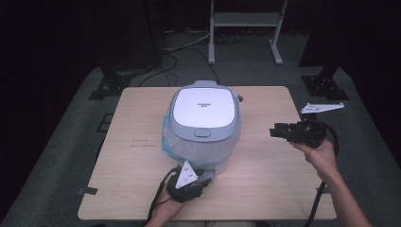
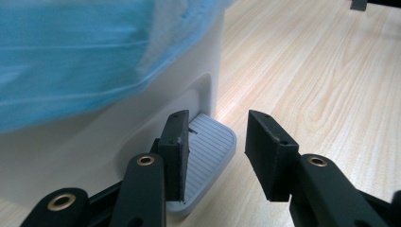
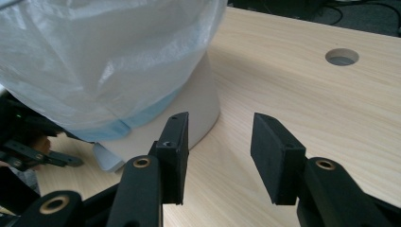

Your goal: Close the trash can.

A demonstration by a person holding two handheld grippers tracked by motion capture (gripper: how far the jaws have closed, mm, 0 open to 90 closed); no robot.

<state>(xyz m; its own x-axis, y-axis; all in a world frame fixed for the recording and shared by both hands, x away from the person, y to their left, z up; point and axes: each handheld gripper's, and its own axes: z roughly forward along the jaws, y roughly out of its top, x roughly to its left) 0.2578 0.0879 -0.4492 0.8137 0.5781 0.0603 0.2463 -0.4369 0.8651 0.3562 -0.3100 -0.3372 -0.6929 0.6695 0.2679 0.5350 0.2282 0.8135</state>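
A white pedal bin (image 1: pixel 203 137) with a grey-blue lid (image 1: pixel 204 109) stands mid-table, a pale blue bag (image 2: pixel 71 56) hanging out under the lid and down its sides. My left gripper (image 1: pixel 206 176) is low at the bin's front, open. In the left gripper view it (image 2: pixel 217 120) points at the ribbed grey pedal (image 2: pixel 210 142), with its left jaw over the pedal and its right jaw over bare wood. My right gripper (image 1: pixel 275 131) is held open to the right of the bin, apart from it. In the right gripper view its jaws (image 3: pixel 220 120) frame the bin's white base (image 3: pixel 194 109) and nothing lies between them.
The wooden table (image 1: pixel 137 142) has a round cable hole (image 3: pixel 341 56) beyond the bin. Black tape (image 1: pixel 87 191) marks its front left edge. A white stand (image 1: pixel 246 28) and cables (image 1: pixel 175 61) are on the floor behind.
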